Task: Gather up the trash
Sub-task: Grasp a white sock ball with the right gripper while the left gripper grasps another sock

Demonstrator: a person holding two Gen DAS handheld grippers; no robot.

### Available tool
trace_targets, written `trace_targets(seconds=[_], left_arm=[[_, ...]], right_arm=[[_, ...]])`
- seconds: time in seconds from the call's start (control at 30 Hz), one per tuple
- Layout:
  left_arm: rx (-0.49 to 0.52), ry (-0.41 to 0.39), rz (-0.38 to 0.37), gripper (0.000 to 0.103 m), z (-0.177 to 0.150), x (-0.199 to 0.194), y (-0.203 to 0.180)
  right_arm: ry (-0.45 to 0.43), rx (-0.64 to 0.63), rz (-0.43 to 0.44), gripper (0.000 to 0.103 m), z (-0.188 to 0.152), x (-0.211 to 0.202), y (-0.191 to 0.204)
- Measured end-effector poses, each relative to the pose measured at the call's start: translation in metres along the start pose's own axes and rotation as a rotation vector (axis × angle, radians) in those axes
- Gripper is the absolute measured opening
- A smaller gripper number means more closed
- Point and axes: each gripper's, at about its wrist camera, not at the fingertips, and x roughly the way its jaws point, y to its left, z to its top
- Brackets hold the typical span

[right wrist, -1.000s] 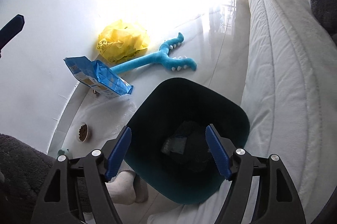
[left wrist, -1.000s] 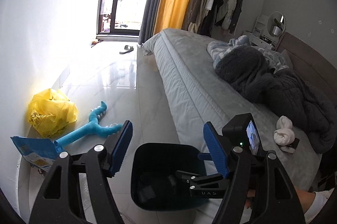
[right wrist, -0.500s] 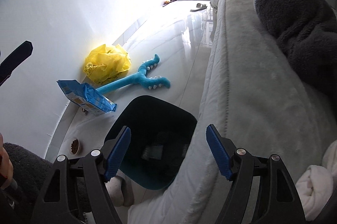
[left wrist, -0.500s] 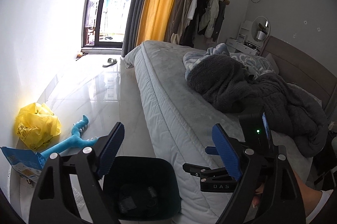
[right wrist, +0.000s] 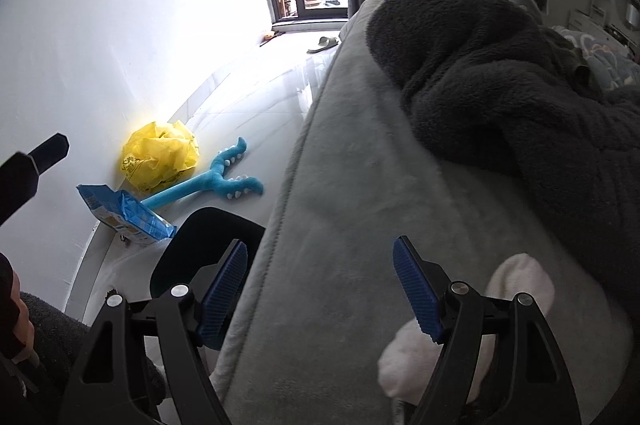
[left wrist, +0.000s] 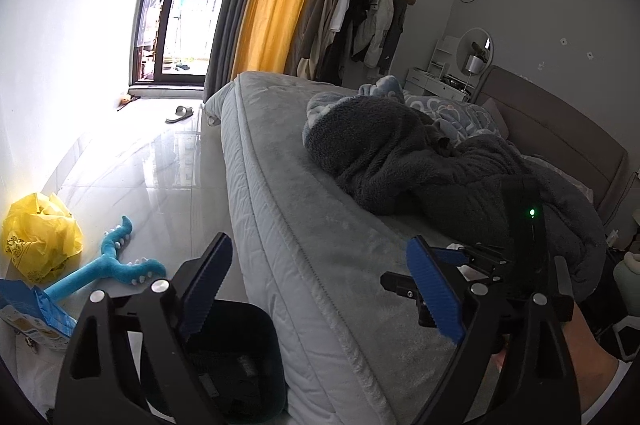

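Showing the search step of trash collection, with both tools raised over the near edge of the bed (left wrist: 320,265) and nothing in either grip.

Largest to smallest:

- Bed: grey mattress filling the middle and right of both views, with a dark fleece blanket (right wrist: 520,97) heaped on its far right part.
- Trash bin (left wrist: 240,353): dark, open-topped, on the floor against the left side of the bed at the near end; dark items lie inside it, too dim to identify.
- Left hand-held gripper (left wrist: 320,289): fingers spread wide, empty, above the bin and the mattress edge.
- Right hand-held gripper (right wrist: 320,289): fingers spread wide, empty, over the mattress.
- Yellow plastic bag (right wrist: 160,157): crumpled on the floor by the left wall, just beside a blue plush toy (right wrist: 208,185).
- Blue snack packet (right wrist: 124,217): on the floor, nearer than the bag, left of the bin.
- White balled item (right wrist: 460,329): sock or tissue, not resolvable, on the mattress just right of the right tool's right finger.

Judged next move: shift the right tool slightly right to straddle the white item, close on it, then carry it left to the bin. 2 floor items appear to remain.
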Motion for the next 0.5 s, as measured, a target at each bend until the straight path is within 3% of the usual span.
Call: trace_targets(seconds=[0.3, 0.5], left_arm=[[0.054, 0.064, -0.081, 0.091, -0.005, 0.035, -0.042], [0.059, 0.132, -0.096, 0.091, -0.014, 0.065, -0.050]], right_arm=[[-0.013, 0.087, -0.060, 0.077, -0.009, -0.018, -0.051], [-0.024, 0.149, -0.100, 0.077, -0.013, -0.023, -0.077]])
